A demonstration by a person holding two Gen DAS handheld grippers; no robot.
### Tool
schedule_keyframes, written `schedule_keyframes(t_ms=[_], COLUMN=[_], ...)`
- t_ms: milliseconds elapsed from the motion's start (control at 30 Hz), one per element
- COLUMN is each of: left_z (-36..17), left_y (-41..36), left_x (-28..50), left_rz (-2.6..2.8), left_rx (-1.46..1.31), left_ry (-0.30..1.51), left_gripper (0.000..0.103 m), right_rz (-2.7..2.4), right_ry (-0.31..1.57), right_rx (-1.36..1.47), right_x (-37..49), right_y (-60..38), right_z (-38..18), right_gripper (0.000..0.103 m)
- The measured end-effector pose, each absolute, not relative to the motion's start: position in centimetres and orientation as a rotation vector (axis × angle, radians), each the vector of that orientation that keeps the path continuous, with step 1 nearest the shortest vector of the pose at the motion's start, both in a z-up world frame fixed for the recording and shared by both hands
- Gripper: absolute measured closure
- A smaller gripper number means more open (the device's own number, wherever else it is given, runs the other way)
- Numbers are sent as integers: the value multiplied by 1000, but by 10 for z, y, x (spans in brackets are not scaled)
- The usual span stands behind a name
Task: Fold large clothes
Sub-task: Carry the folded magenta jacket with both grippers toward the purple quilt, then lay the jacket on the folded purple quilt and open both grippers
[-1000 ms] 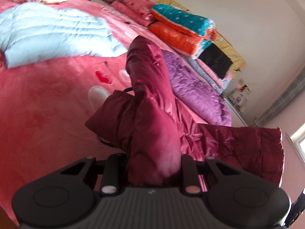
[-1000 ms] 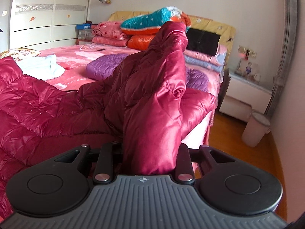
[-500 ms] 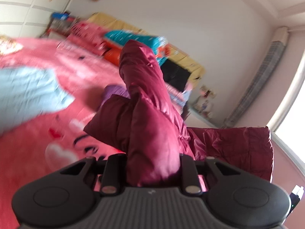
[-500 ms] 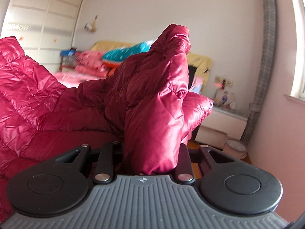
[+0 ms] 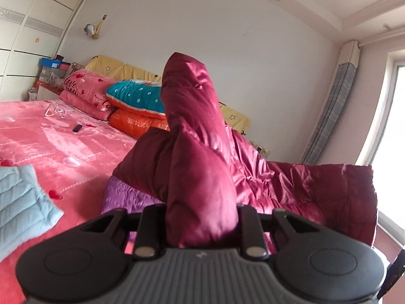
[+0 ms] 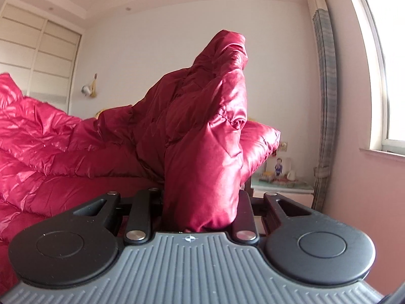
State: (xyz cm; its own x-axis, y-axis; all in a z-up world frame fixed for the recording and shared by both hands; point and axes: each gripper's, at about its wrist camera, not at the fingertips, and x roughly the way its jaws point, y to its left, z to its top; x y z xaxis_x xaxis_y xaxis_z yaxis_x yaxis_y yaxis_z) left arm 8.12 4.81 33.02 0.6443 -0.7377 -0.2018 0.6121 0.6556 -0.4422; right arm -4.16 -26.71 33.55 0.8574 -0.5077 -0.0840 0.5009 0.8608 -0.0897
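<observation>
the left gripper (image 5: 202, 217) has its jaws clamped on a thick fold of the dark red puffer jacket (image 5: 195, 152), which bulges up between them; the right gripper (image 6: 200, 202) has its jaws clamped on another bunched fold of it, the rest spreading away leftward, held up above the pink bed (image 5: 63, 152)

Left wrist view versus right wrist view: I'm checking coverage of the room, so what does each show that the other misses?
Only the left wrist view shows the pink bed, stacked quilts, a light blue garment and a purple one. Only the right shows the nightstand and window sill. Both show a gripper's jaws clamped on the dark red down jacket, and the wardrobe.
</observation>
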Motion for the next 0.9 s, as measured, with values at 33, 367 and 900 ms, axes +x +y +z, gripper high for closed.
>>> schedule_keyframes(t_ms=[33,367,900], left_z=[332,330,239], left_y=[42,-38,-161], left_x=[94,219,359], left_rz=[-785,-786,-673], left_rx=[-354,-265,-180], left_ry=[385,304,476], left_gripper=[79,79,78], right_rz=[-531,-571,-628], right_ry=[101,65,322], right_rx=[-66,-57,63], right_x=[-31,120,321], right_y=[-274,-367,-497], right_z=[339,327,205], right_gripper=[73,73,73])
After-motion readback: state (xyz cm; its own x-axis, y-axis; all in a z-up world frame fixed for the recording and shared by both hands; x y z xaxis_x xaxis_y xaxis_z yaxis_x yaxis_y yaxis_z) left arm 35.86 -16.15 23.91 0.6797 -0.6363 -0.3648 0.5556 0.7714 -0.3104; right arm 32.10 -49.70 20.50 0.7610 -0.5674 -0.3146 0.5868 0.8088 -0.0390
